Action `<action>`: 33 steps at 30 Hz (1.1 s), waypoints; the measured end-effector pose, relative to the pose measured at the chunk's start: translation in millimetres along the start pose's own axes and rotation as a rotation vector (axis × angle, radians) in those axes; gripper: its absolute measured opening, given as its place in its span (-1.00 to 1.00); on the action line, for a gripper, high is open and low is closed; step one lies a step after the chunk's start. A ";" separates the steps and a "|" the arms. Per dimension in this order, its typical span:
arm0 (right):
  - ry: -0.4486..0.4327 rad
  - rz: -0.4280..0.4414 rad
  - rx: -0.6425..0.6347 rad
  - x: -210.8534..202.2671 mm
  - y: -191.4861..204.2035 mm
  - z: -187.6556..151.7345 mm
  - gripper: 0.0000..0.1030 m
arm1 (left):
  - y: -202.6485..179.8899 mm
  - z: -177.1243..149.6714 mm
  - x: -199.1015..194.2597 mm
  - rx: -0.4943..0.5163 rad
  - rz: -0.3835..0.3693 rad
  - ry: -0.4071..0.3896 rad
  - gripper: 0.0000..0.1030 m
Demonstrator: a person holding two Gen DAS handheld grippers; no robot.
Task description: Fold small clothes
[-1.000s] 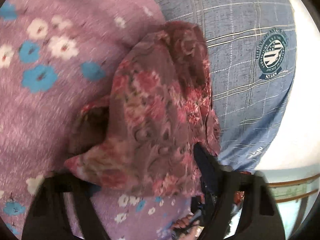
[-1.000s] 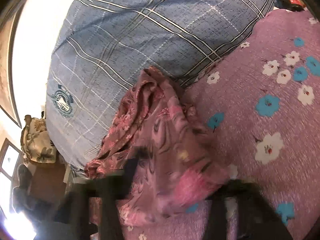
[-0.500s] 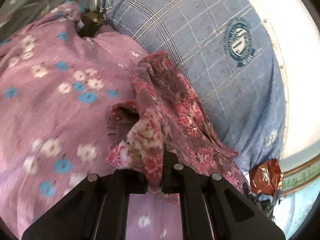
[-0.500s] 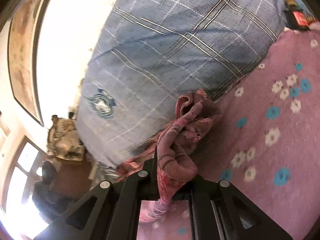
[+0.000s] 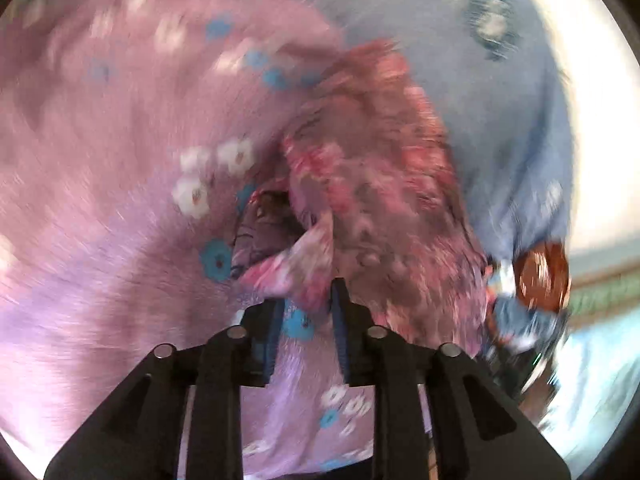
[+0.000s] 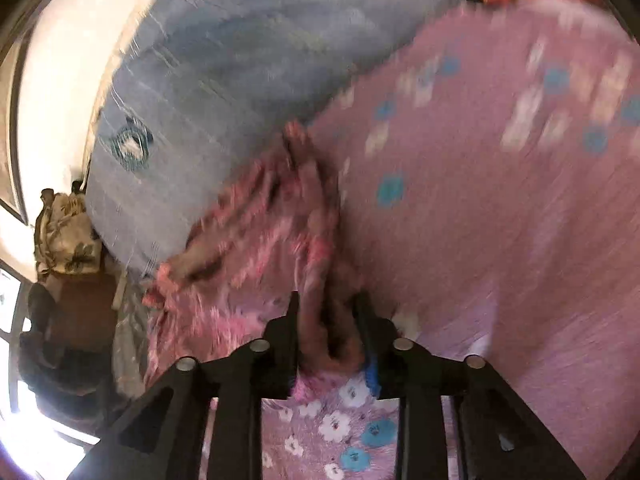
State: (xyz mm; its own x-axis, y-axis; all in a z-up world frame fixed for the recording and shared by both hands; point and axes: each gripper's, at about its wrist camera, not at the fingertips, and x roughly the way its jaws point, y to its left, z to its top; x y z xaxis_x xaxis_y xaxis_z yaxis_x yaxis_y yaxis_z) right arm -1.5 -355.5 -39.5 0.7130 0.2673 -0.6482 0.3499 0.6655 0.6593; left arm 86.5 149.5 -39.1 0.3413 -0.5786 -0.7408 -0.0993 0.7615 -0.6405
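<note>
Left gripper [image 5: 306, 312] first: its jaws sit slightly apart with a floral corner hanging in the gap, and through the blur I cannot tell whether they really pinch it. Over to the right gripper [image 6: 328, 332], and this one is plain, its jaws pressed onto a bunched fold of the pink floral garment [image 6: 260, 248]. The garment itself is a rumpled heap on the purple flowered bedspread [image 6: 500, 220], lying right against the blue checked pillow [image 6: 224, 80] along the bed's edge, part of it draped toward that edge. As for progress, my read is that the folding has barely begun: the cloth is crumpled, with no clean crease anywhere, so spreading it flat and making every fold is all to come. Now the views part ways. The left wrist camera shows a dark open pocket [image 5: 276, 216] in the cloth, perhaps a sleeve or neck opening, plus a reddish-brown object [image 5: 540, 276] beyond the pillow, too smeared to name. The right wrist camera instead looks past the bed's edge to a patterned bundle [image 6: 66, 236] near a bright window.
</note>
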 end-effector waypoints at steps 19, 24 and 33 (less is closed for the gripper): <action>0.107 0.181 -0.016 120.8 52.7 103.0 -0.91 | -108.5 154.2 107.1 0.482 0.384 -0.104 -0.84; 0.004 0.184 0.012 134.1 60.6 143.2 -0.88 | -72.9 206.4 132.1 0.228 0.517 -0.133 -0.85; 0.000 0.059 -0.025 131.3 49.3 121.9 0.32 | -25.3 200.6 80.0 0.070 0.100 -0.069 0.33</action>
State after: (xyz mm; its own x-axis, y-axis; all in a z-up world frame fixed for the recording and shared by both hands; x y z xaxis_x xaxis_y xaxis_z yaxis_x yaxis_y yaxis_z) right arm 183.4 -372.6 -45.6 0.7321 0.3065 -0.6084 0.2920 0.6657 0.6867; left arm 303.8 142.5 -41.6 0.3967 -0.4788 -0.7832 -0.0716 0.8344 -0.5465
